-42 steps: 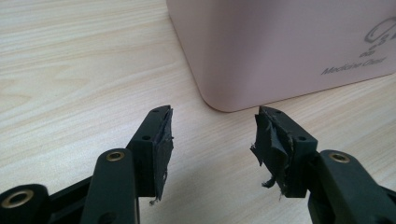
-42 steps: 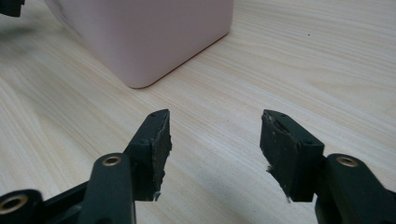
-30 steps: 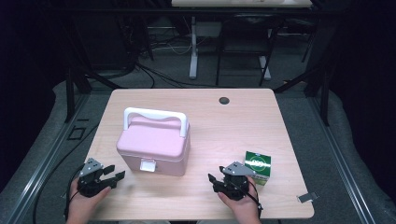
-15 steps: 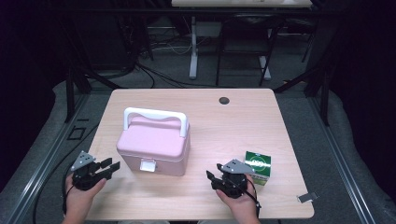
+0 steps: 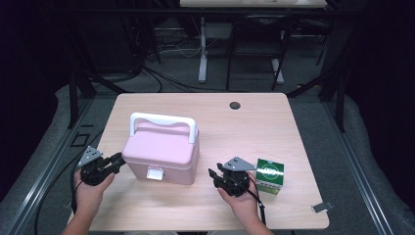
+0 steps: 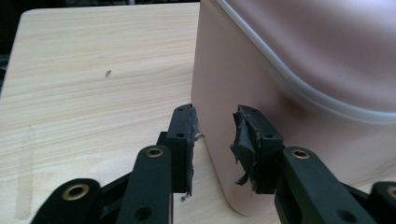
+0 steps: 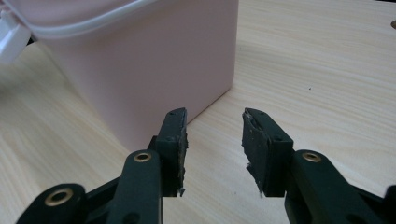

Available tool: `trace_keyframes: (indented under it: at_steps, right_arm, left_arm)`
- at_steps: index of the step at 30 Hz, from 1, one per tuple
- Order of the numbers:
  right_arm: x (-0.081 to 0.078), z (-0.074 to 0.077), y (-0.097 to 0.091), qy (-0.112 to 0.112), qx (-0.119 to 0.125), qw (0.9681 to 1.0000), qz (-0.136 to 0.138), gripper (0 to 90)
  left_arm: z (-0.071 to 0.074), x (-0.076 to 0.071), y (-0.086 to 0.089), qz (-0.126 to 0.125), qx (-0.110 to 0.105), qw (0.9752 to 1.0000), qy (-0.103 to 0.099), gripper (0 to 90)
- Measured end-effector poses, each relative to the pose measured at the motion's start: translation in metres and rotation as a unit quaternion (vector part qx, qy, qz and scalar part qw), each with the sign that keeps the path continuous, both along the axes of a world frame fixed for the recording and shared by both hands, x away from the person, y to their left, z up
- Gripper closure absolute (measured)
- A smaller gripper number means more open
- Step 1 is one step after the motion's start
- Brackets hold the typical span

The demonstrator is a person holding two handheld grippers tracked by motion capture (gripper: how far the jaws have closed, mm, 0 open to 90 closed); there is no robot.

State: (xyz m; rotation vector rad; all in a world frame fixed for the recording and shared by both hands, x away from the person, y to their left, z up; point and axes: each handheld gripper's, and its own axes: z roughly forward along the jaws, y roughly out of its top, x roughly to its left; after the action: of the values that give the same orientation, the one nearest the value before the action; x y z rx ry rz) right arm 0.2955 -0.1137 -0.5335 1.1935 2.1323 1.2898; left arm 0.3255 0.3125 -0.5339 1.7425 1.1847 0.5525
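A pink lidded box (image 5: 161, 149) with a white handle (image 5: 164, 121) and a white front latch (image 5: 155, 173) stands left of centre on the wooden table (image 5: 254, 127). My left gripper (image 5: 119, 159) is at the box's near left corner. Its jaws are part open and have just been closing, with nothing pressed between them. In the left gripper view that gripper (image 6: 215, 112) faces the corner of the box (image 6: 280, 70). My right gripper (image 5: 212, 175) is open just right of the box's front. Its jaws have also been closing, on nothing. In the right gripper view this gripper (image 7: 215, 112) points past the box (image 7: 140, 60).
A green and white carton (image 5: 269, 174) sits right beside the right hand. A black round grommet (image 5: 235, 105) is near the table's far edge, and a small metal clip (image 5: 320, 208) lies at the front right corner. Dark floor, cables and desk legs surround the table.
Both hands have moved away from the front edge toward the pink box, the left one up to its corner. Both pairs of jaws stand narrower than before.
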Motion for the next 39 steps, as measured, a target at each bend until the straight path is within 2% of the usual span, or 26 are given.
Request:
trace_keyframes:
  at_steps: [5, 6, 9, 12, 14, 17, 20, 23, 24, 26, 32, 36, 39]
  right_arm:
    - [0.007, -0.001, 0.003, -0.002, 0.004, 1.0, -0.005, 62.8]
    - [0.01, -0.003, 0.005, -0.003, 0.009, 1.0, 0.0, 65.3]
    - [0.011, -0.004, 0.008, -0.006, 0.011, 0.9999, 0.004, 66.6]
    - [0.013, -0.005, 0.01, -0.007, 0.001, 1.0, 0.004, 66.8]
    - [0.015, -0.005, 0.01, -0.014, 0.003, 0.9998, -0.01, 66.7]
    - [0.024, -0.005, 0.006, -0.012, 0.018, 0.9995, -0.022, 67.4]
    - [0.027, -0.005, 0.006, -0.012, 0.024, 0.9994, -0.024, 67.8]
    - [0.027, -0.005, 0.006, -0.02, 0.023, 0.9992, -0.027, 70.0]
    - [0.027, -0.004, 0.005, -0.021, 0.023, 0.9988, -0.036, 70.0]
    - [0.026, -0.005, 0.006, -0.022, 0.031, 0.9988, -0.032, 72.2]
    - [0.025, -0.006, 0.009, -0.031, 0.03, 0.9984, -0.036, 78.9]
    - [0.021, -0.005, 0.014, -0.039, 0.022, 0.9984, -0.035, 86.7]
    - [0.019, -0.005, 0.016, -0.044, 0.014, 0.9982, -0.038, 89.6]
  left_arm:
    - [-0.004, -0.003, -0.002, -0.003, -0.013, 0.9999, -0.006, 70.6]
    - [-0.004, -0.004, -0.006, -0.013, -0.012, 0.9998, -0.005, 70.7]
    - [-0.004, -0.006, -0.012, -0.022, -0.008, 0.9997, -0.009, 70.2]
    - [-0.003, -0.006, -0.02, -0.031, -0.006, 0.9995, -0.009, 70.0]
    - [-0.002, -0.006, -0.025, -0.03, -0.003, 0.9995, -0.006, 70.0]
    - [-0.002, -0.006, -0.029, -0.035, -0.005, 0.9993, -0.007, 70.3]
    - [-0.002, -0.007, -0.034, -0.041, -0.007, 0.9991, -0.008, 70.3]
    - [-0.001, -0.008, -0.04, -0.039, -0.004, 0.9992, -0.01, 71.6]
    - [-0.001, -0.009, -0.042, -0.033, -0.004, 0.9994, -0.011, 74.2]
    - [-0.001, -0.009, -0.043, -0.031, -0.005, 0.9995, -0.01, 76.4]
    - [0.0, -0.01, -0.045, -0.034, -0.002, 0.9994, -0.011, 80.2]
    - [0.001, -0.012, -0.049, -0.032, 0.012, 0.9993, -0.016, 86.3]
    - [0.001, -0.013, -0.051, -0.035, 0.014, 0.9991, -0.016, 88.1]
